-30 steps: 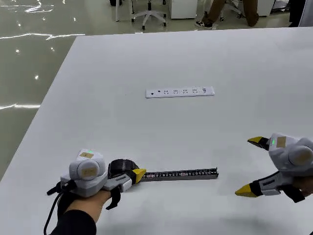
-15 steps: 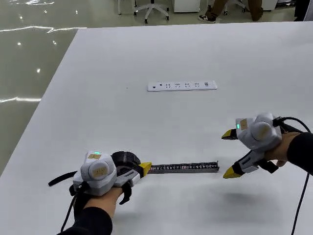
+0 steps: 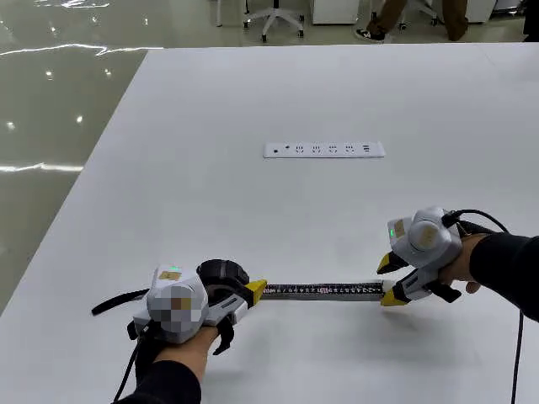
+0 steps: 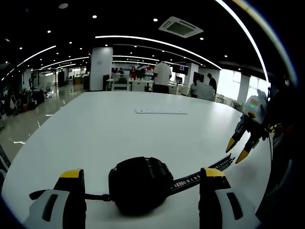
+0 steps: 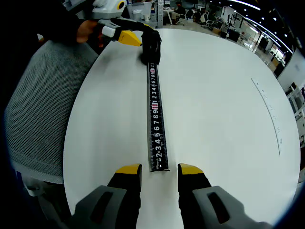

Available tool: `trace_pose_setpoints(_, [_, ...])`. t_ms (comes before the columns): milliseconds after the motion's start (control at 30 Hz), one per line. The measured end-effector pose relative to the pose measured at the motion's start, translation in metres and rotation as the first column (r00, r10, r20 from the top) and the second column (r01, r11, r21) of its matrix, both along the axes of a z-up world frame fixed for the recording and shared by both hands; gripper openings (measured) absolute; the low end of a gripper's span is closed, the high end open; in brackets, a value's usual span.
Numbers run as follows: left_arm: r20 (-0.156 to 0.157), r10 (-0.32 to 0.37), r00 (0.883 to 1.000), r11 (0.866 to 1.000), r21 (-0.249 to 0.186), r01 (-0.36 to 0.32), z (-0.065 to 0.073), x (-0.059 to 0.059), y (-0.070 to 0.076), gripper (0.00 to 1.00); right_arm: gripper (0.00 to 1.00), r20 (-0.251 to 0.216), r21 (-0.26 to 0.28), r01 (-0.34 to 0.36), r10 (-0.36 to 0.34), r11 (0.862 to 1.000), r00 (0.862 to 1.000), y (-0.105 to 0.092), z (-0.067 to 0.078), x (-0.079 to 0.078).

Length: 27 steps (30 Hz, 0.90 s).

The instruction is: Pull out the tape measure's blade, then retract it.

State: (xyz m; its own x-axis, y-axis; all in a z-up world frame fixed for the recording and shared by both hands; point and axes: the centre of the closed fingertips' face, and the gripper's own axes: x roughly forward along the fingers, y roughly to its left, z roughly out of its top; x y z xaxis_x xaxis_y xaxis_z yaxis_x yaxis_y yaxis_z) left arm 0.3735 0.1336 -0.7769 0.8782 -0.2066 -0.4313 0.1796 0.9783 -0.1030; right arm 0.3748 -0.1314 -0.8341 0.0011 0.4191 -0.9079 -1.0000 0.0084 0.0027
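The tape measure's black case (image 3: 221,278) sits near the table's near-left corner. Its blade (image 3: 324,291) is drawn out flat to the right along the tabletop. My left gripper (image 4: 141,175) straddles the case with its jaws released and a gap on each side. The blade passes just inside the right-hand jaw. My right gripper (image 3: 386,284) is at the blade's free end. In the right gripper view the hook end lies between the two yellow tips, which are spread with a slim gap on either side, so nothing is clamped.

I have plenty of room. The white table (image 3: 253,210) runs bare to the far side and to the right. Its left edge is close to the case, and the near edge is not far below my hands. A white power strip (image 3: 324,150) lies well apart on the far side, parallel to the blade.

Beyond the left edge is a glossy floor (image 3: 50,101) with light reflections, and a chair base (image 3: 274,13) stands past the far edge.

The left gripper view adds the case's wrist strap (image 4: 57,194) trailing left, and people standing among desks in an open office behind the table. The right gripper view gives the blade's printed numbers clearly.
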Motion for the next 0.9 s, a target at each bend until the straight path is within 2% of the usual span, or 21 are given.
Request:
trace_pose_setpoints(100, [0.004, 0.008, 1.000, 1.000, -0.002, -0.008, 0.001, 0.000, 0.003, 0.93, 0.25, -0.013, -0.001, -0.003, 0.003, 1.000, 1.000, 0.000, -0.004, -0.003])
trace_pose_setpoints(200, [0.006, 0.013, 1.000, 1.000, -0.007, -0.013, 0.002, 0.000, 0.004, 0.93, 0.17, -0.009, -0.016, -0.007, 0.007, 1.000, 1.000, -0.002, -0.006, -0.004])
trace_pose_setpoints(333, [0.004, 0.010, 1.000, 1.000, -0.011, -0.010, 0.000, 0.001, 0.002, 0.93, 0.17, -0.008, -0.017, -0.009, 0.009, 1.000, 1.000, -0.001, -0.008, -0.006])
trace_pose_setpoints(400, [0.006, 0.006, 1.000, 1.000, -0.026, -0.006, 0.001, 0.001, 0.000, 0.92, 0.12, -0.008, -0.014, -0.007, 0.007, 1.000, 1.000, 0.001, -0.007, -0.007])
trace_pose_setpoints(600, [-0.016, -0.001, 1.000, 1.000, -0.017, 0.001, -0.006, 0.002, -0.002, 0.89, 0.11, -0.011, -0.024, 0.010, -0.010, 1.000, 1.000, 0.000, -0.007, -0.007])
trace_pose_setpoints(700, [-0.027, -0.001, 1.000, 0.999, -0.053, 0.000, -0.008, 0.006, -0.004, 0.82, 0.11, -0.007, -0.078, 0.005, -0.006, 0.997, 1.000, 0.001, -0.007, -0.007])
trace_pose_setpoints(767, [-0.037, 0.001, 0.999, 0.999, -0.047, -0.003, -0.011, 0.007, -0.004, 0.80, 0.10, 0.018, -0.123, -0.035, 0.037, 0.992, 0.999, 0.001, -0.007, -0.008])
trace_pose_setpoints(833, [-0.046, 0.001, 0.999, 0.998, -0.055, -0.003, -0.012, 0.008, -0.004, 0.77, 0.10, 0.009, -0.118, -0.010, 0.011, 0.993, 1.000, 0.001, -0.008, -0.007])
trace_pose_setpoints(900, [-0.079, -0.001, 0.997, 0.998, -0.064, -0.004, -0.018, 0.007, -0.005, 0.73, 0.10, 0.005, -0.110, 0.006, -0.006, 0.994, 1.000, 0.000, -0.008, -0.006])
